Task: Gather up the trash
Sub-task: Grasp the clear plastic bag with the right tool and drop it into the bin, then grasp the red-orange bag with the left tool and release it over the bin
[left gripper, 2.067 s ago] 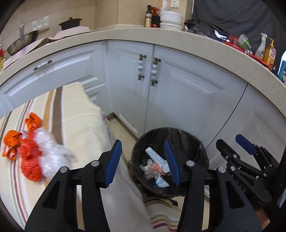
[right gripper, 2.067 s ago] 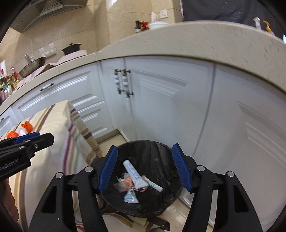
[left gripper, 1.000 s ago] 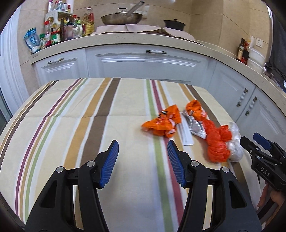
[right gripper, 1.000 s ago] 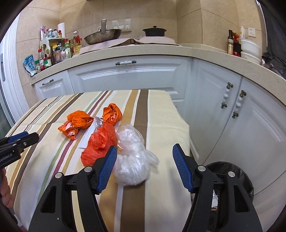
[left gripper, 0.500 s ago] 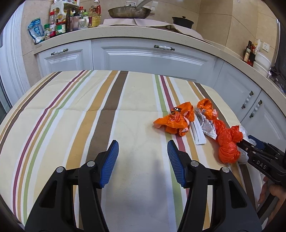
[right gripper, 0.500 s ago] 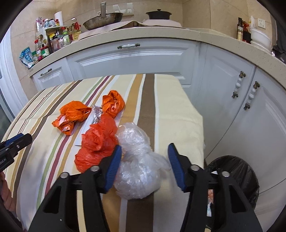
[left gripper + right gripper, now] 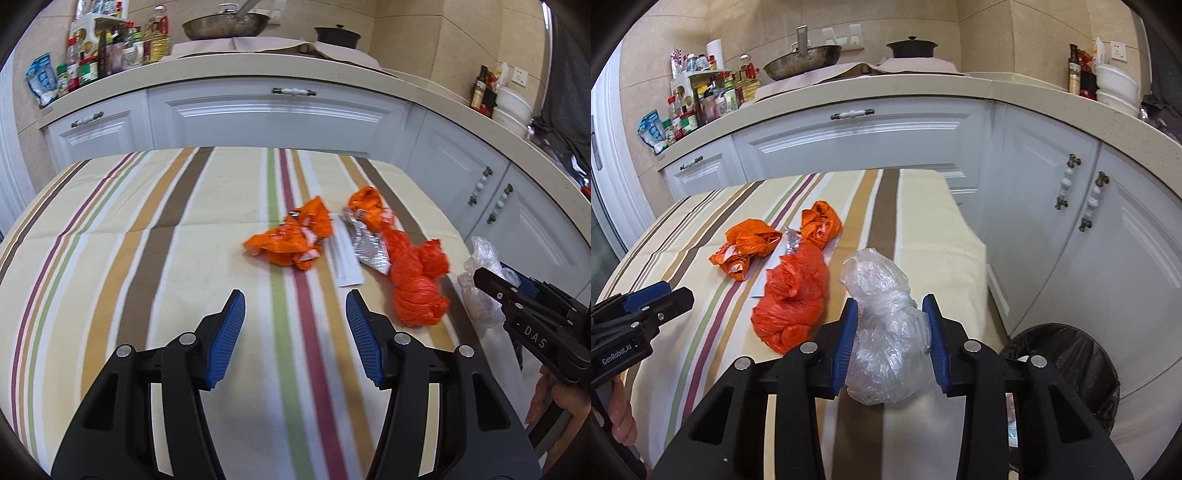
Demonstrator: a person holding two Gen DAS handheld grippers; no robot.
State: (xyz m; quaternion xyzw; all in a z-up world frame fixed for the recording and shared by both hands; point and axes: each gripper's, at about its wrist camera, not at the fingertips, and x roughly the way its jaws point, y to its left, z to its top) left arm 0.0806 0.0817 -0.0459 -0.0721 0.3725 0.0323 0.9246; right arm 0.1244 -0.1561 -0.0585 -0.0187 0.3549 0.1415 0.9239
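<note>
1. The right gripper (image 7: 889,341) is seen nearest, its blue pads (image 7: 843,345) pressed against both sides of a crumpled clear plastic bag (image 7: 886,332); its jaws have just been closing, with that bag between them.
2. The clear plastic bag is found at the near right corner of the table (image 7: 923,206), close to the right edge, on the striped tablecloth (image 7: 147,258).
3. The left gripper (image 7: 294,338) is held over the near middle of the table, its jaws spread apart, with nothing between them but bare cloth.
4. Just left of the clear bag, a bunched orange plastic bag (image 7: 792,299) is seen lying on the cloth, close to it or touching it.
5. Beyond that bag, a flat white strip (image 7: 345,260) and a piece of silver foil wrapper (image 7: 365,240) are seen lying side by side.
6. Further towards the middle of the table, two more crumpled orange wrappers are seen: one on the left (image 7: 748,247) and one on the right (image 7: 820,223), with the foil between them.
7. Off the right edge of the table, on the floor, a bin lined with a black bag (image 7: 1067,358) is seen standing before the white cabinets (image 7: 1052,206).
8. Furthest back, a counter (image 7: 886,90) is seen carrying a metal pan (image 7: 803,64), a dark pot (image 7: 912,46) and a rack of bottles (image 7: 701,99).
</note>
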